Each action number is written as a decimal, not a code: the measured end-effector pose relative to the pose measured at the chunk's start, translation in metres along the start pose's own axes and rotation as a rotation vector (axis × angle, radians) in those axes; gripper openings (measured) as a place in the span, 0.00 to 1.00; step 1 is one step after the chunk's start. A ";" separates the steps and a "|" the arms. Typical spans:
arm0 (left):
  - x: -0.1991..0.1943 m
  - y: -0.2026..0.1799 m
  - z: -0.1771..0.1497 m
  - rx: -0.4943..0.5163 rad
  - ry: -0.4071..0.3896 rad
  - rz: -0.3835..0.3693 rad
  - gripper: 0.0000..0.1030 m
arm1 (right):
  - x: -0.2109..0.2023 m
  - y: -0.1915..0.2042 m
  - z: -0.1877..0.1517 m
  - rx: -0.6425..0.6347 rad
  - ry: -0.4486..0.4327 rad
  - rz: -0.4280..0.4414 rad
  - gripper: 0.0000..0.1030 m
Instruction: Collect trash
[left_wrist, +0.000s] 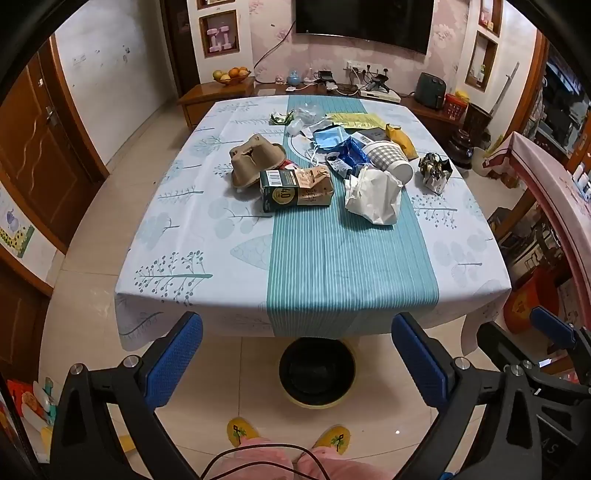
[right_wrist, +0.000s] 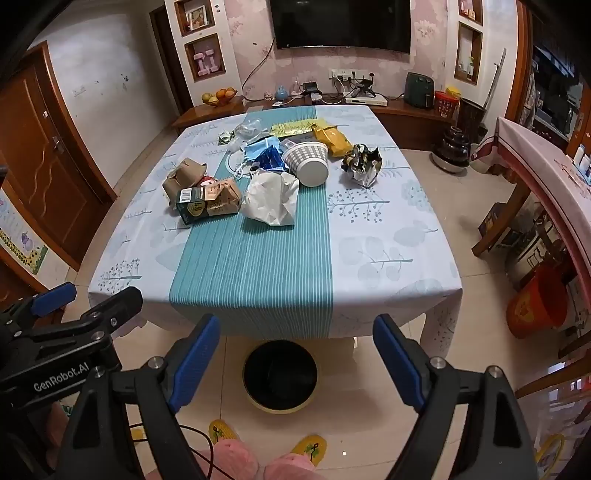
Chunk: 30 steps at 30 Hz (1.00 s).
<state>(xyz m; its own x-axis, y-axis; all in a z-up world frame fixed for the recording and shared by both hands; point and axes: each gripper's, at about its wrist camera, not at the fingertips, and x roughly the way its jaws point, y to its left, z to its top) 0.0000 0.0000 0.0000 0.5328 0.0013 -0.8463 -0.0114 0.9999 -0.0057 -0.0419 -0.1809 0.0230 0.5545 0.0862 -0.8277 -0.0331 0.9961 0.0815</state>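
Trash lies on the far half of the table (left_wrist: 221, 251): a brown pulp cup tray (left_wrist: 255, 158), a green and brown carton (left_wrist: 295, 188), crumpled white paper (left_wrist: 375, 195), a checked paper cup (left_wrist: 391, 158), a blue face mask (left_wrist: 328, 134), a foil wrapper (left_wrist: 436, 170) and yellow packets (left_wrist: 400, 138). The same items show in the right wrist view: carton (right_wrist: 208, 199), white paper (right_wrist: 273, 197), cup (right_wrist: 308, 160), foil wrapper (right_wrist: 362, 164). A black bin (left_wrist: 317, 369) (right_wrist: 280, 374) stands on the floor under the near table edge. My left gripper (left_wrist: 295, 362) and right gripper (right_wrist: 295, 362) are open and empty, short of the table.
A low wooden cabinet (left_wrist: 221, 92) with a fruit bowl and chargers runs along the back wall. A second covered table (right_wrist: 546, 173) and an orange bucket (right_wrist: 535, 306) stand at the right. A wooden door (left_wrist: 33, 147) is at the left. Slippered feet (left_wrist: 288, 439) are below.
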 end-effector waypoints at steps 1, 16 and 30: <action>0.000 0.000 0.000 0.000 0.000 0.000 0.98 | 0.001 0.000 -0.001 -0.001 -0.006 0.000 0.83; -0.015 -0.003 0.006 -0.006 -0.051 0.002 0.96 | -0.012 0.000 0.007 -0.008 -0.049 0.006 0.83; -0.015 -0.002 0.008 -0.006 -0.051 0.000 0.96 | -0.016 -0.001 0.011 -0.010 -0.060 0.010 0.83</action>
<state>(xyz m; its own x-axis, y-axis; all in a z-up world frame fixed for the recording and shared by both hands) -0.0012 -0.0020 0.0175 0.5748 0.0018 -0.8183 -0.0162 0.9998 -0.0091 -0.0413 -0.1831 0.0426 0.6026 0.0951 -0.7923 -0.0474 0.9954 0.0834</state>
